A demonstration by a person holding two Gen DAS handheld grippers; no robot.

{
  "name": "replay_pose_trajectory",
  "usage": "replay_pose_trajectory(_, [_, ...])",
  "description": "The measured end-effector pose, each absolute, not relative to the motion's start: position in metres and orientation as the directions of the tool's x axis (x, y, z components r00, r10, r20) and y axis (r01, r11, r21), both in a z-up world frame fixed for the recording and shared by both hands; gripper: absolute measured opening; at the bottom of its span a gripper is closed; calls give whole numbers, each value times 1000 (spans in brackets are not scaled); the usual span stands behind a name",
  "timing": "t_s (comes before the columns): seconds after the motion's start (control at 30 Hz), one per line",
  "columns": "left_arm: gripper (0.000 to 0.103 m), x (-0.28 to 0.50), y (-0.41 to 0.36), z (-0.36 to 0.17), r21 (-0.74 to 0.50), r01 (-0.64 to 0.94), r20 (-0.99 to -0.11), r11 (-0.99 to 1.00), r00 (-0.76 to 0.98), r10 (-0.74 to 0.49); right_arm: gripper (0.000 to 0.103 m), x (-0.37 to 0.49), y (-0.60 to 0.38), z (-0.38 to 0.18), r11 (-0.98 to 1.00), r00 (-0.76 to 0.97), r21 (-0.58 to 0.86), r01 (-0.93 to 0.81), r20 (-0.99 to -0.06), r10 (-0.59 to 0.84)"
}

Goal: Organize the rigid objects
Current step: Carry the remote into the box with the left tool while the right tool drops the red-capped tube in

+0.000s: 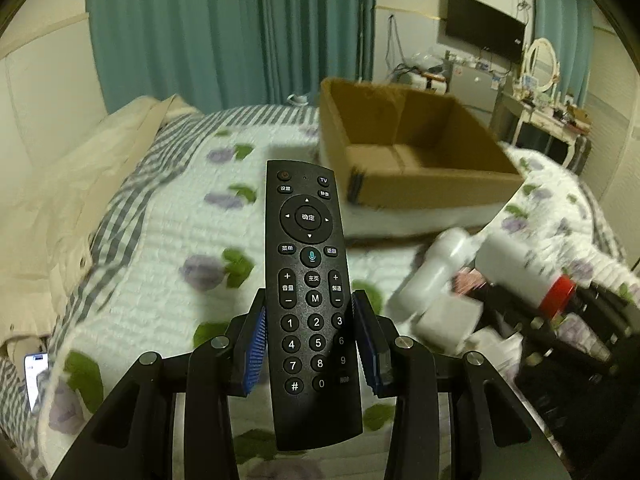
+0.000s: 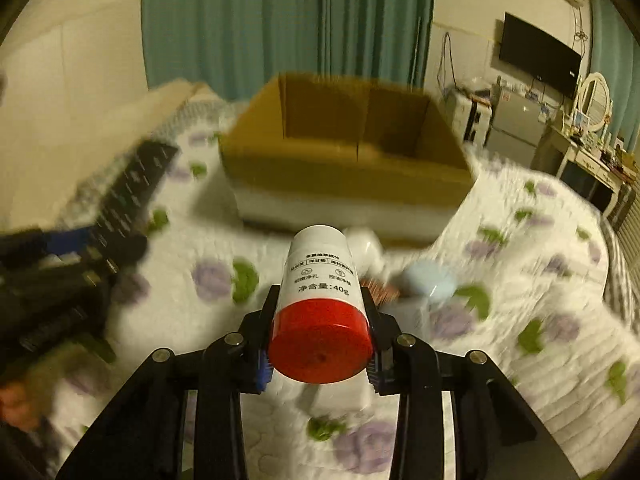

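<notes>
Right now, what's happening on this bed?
A person works two handheld grippers over a floral quilt. The left gripper is shut on a black remote; the right gripper is shut on a white bottle with a red cap. An open cardboard box sits ahead on the bed, apparently empty. A few small items remain on the quilt.
</notes>
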State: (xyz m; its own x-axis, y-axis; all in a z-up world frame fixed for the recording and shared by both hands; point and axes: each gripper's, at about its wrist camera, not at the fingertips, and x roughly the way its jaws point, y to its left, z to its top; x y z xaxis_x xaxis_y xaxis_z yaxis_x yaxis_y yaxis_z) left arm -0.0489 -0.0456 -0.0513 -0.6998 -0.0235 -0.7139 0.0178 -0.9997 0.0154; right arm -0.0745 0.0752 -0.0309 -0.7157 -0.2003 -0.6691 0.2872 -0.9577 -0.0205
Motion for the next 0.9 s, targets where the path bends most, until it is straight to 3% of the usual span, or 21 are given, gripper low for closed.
replay_pose_trajectory(0.23, [40, -77, -14, 2, 35, -39, -647, -999, -763, 7, 35, -111, 100, 56, -950, -787, -56, 308, -576, -221])
replay_pose_trajectory(0.4, [40, -113, 6, 24, 37, -63, -624, -997, -781, 26, 35, -159, 111, 82, -952, -815, -50, 302, -532, -231])
replay_pose_trajectory(0.7, [40, -180, 18, 4, 57, -52, -661, -997, -750, 1, 35, -267, 106, 26, -954, -761, -2, 300, -604, -238])
replay_pose_trajectory(0.9, [40, -205, 22, -16, 65, -53, -688, -997, -725, -7, 35, -283, 113, -7, -950, -732, 44, 310, -626, -268])
